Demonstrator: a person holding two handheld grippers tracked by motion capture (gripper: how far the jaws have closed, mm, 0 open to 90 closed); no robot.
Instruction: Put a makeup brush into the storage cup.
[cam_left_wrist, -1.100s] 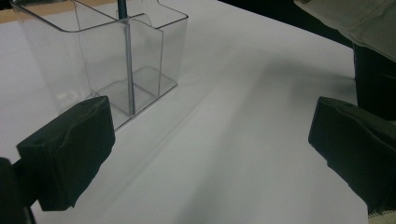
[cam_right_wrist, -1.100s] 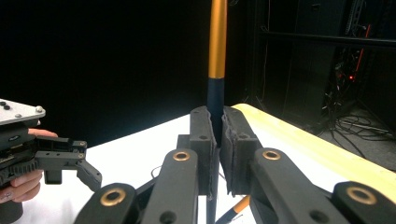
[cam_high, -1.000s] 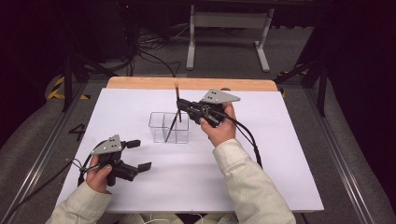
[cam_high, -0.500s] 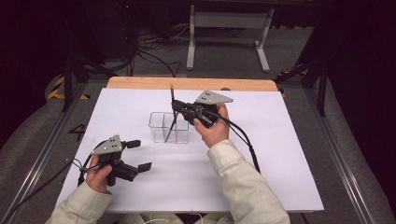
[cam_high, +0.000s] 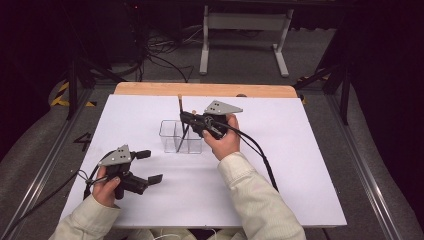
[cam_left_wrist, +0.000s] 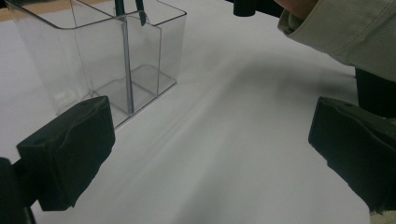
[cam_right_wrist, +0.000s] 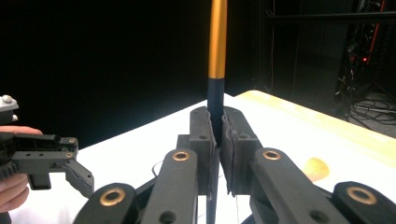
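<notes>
While the right gripper (cam_right_wrist: 218, 135) clamps the slim pen (cam_right_wrist: 217, 37) mid-shaft over the clear organizer (cam_high: 181, 136), it looks light, stiff, slippery; left gripper (cam_high: 146, 166) gapes empty

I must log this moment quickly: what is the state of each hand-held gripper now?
Left hand-held gripper: open, holding nothing, resting near the clear container.
Right hand-held gripper: closed on the pen, above the container.

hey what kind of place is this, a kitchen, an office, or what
Probably a lab or recording studio: a white-covered wooden table in a dark room, loose black floor cables, and a clear plastic two-compartment holder as test prop.
</notes>
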